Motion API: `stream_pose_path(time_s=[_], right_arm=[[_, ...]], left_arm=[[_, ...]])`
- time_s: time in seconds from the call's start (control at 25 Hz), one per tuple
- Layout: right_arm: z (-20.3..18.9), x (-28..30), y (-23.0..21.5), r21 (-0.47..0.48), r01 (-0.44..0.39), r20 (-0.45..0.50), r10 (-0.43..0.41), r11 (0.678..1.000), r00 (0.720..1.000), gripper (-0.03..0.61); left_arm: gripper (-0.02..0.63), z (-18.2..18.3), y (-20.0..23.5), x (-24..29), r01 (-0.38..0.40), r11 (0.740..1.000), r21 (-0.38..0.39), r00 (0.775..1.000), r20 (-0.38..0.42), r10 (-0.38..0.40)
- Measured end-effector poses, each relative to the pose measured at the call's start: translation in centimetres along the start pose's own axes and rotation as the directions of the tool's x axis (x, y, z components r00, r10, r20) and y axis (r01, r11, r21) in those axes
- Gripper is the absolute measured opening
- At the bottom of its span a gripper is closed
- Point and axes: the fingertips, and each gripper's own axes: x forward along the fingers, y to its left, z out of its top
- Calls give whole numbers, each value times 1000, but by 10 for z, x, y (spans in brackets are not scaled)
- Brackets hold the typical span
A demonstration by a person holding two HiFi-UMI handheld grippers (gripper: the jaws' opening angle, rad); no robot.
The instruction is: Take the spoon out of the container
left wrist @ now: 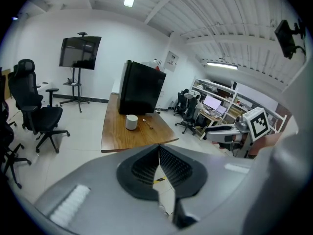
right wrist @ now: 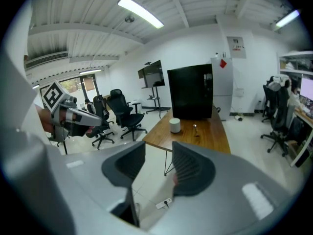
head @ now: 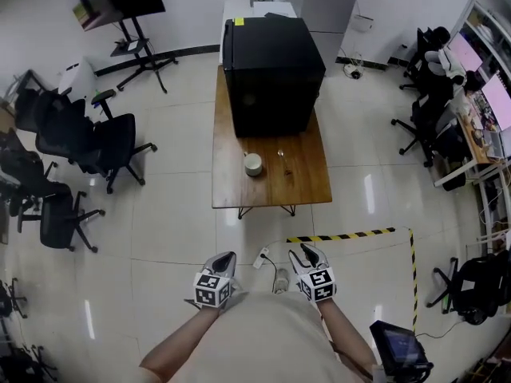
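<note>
Spoon (head: 281, 158) on table (head: 239, 183), far from right tool (head: 311, 253)

Wood-grain table (head: 307, 182) — glossy black cabinet (head: 271, 70), shiny floor tiles (head: 176, 238), matt white container (head: 253, 164)
</note>
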Motion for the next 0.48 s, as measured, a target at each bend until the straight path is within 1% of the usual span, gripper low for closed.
stream_pose_path(time_s=[0.24,0.48], right_arm=[[-5,1,-7,10,21,-17,-21,1000,1000,146],[-16,-8,-17,50,32,-9,-32,998,999,146]], left_arm=[[0,2,1,-3,-26,1000,-4,1000,12,26],[0,-1,6,-8,-67,997,-43,997,25,68]])
